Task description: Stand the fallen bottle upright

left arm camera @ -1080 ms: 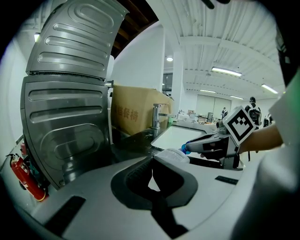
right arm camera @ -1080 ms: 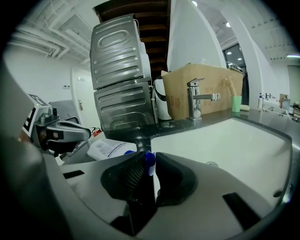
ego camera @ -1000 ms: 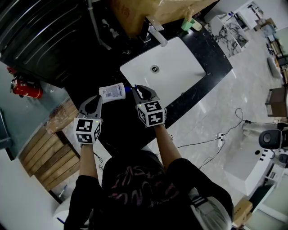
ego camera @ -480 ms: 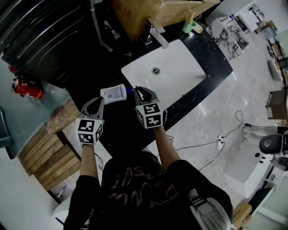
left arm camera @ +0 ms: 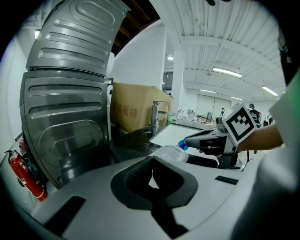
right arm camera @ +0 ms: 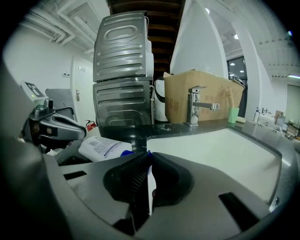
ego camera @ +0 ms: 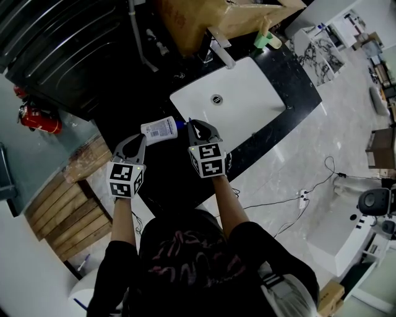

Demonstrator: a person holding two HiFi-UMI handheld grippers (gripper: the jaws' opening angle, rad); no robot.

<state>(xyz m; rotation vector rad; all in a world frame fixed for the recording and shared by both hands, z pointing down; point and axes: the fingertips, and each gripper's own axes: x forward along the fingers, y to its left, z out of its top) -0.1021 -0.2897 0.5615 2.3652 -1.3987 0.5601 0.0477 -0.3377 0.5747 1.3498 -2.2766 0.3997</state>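
While the person leans over the dark surface [ego camera: 166, 176], the bottle [ego camera: 159, 129] lies on its side there, just to the left of the white sink [ego camera: 250, 105]. Its label faces up and its blue cap [ego camera: 180, 124] points toward the basin. The left tool [ego camera: 140, 138] sits at the bottle's base end with its jaws clenched together and nothing between them. From where I stand I cannot tell whether its tip touches the plastic or only sits just beside it. In the left gripper view the bottle [left arm camera: 169, 153] shows just past that tool's tips [left arm camera: 151, 161], with the right tool [left arm camera: 206, 140] beyond it at the cap end.

The right tool [ego camera: 193, 125] is at the cap, its jaws drawn in to a thin slit. In the right gripper view the bottle [right arm camera: 101, 147] lies off to the left of the jaws [right arm camera: 149, 157], and the blue cap [right arm camera: 125, 153] sits right against the left jaw's tip. Only a sliver of blue shows at the top of the slit, and I cannot tell whether the jaws pinch the cap. The left tool [right arm camera: 61, 124] shows at the far left, near the bottle's base.

Behind the sink stands a faucet [ego camera: 223, 51], with a cardboard box [ego camera: 198, 18] and a green cup [ego camera: 265, 41] further back.
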